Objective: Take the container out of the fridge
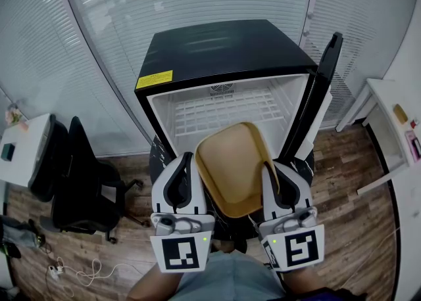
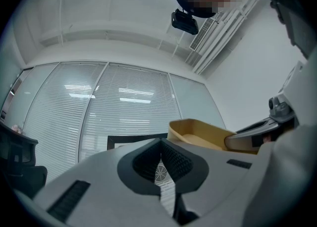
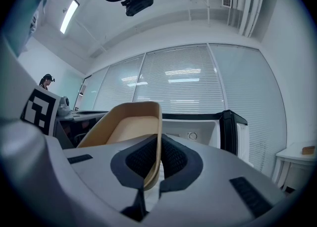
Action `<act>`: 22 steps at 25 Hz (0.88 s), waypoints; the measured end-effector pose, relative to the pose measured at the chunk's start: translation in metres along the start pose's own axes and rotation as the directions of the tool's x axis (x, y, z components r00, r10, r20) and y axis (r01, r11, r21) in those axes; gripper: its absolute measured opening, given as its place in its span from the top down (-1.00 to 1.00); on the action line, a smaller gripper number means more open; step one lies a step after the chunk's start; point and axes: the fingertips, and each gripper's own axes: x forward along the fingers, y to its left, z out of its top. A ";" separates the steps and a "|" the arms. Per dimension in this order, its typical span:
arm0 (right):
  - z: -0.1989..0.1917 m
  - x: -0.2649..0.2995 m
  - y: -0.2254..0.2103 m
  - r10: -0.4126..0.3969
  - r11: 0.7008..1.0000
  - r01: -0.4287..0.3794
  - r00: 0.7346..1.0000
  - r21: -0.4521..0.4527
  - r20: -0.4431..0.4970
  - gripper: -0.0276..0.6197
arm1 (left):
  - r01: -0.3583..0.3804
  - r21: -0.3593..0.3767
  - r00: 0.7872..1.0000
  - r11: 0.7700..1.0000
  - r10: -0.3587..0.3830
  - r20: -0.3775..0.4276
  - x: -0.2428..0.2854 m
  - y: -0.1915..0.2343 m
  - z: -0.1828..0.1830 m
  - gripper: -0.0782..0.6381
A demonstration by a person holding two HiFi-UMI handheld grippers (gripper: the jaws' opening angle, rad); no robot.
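The thin right wall of a tan, round-cornered plastic container [image 3: 130, 124] is gripped by the right gripper [image 3: 157, 160], whose jaws are drawn nearly together on it. The jaws of the left gripper [image 2: 161, 160] are closed on nothing. This gripper is held just beside the container's left side, though it cannot be told whether that side is touched. The container is seen to be empty and is carried tilted, with its open face turned up towards the head view.

It is held outside and in front of a small black fridge [image 1: 223, 50] with a white interior. The fridge's door [image 1: 327, 86] is swung open at the right, and its white wire shelf [image 1: 223, 112] is bare.

The removal step is judged to be all but complete, as the container is already clear of the compartment. What remains is for it to be drawn further back and put down somewhere. Because the container is held by one wall only, a firm pinch would be needed. It could also be levelled, or steadied by the free left gripper, before it is carried away from the door.
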 end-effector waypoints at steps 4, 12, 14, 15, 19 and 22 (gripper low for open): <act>0.000 0.001 0.000 0.001 1.000 -0.001 1.000 0.001 0.001 0.86 | 0.000 0.000 1.000 1.000 0.000 0.001 0.000 0.000 0.001 0.74; 0.002 0.001 0.000 0.006 1.000 -0.006 1.000 0.008 0.008 0.86 | -0.003 0.001 1.000 1.000 0.003 0.006 0.001 0.001 0.002 0.74; 0.002 0.001 0.000 0.006 1.000 -0.006 1.000 0.010 0.014 0.87 | -0.003 0.002 1.000 1.000 0.003 0.005 0.001 0.001 0.002 0.74; 0.003 0.001 0.000 0.006 1.000 -0.006 1.000 0.011 0.016 0.86 | -0.004 0.003 1.000 1.000 0.004 0.004 0.001 0.001 0.002 0.74; 0.003 0.002 -0.001 0.003 1.000 -0.003 1.000 0.020 0.021 0.86 | -0.006 0.007 1.000 1.000 0.006 0.007 0.002 0.002 0.003 0.74; 0.003 0.002 0.000 0.007 1.000 -0.008 1.000 0.026 0.024 0.86 | -0.003 0.011 1.000 1.000 0.002 0.014 0.001 0.002 0.004 0.74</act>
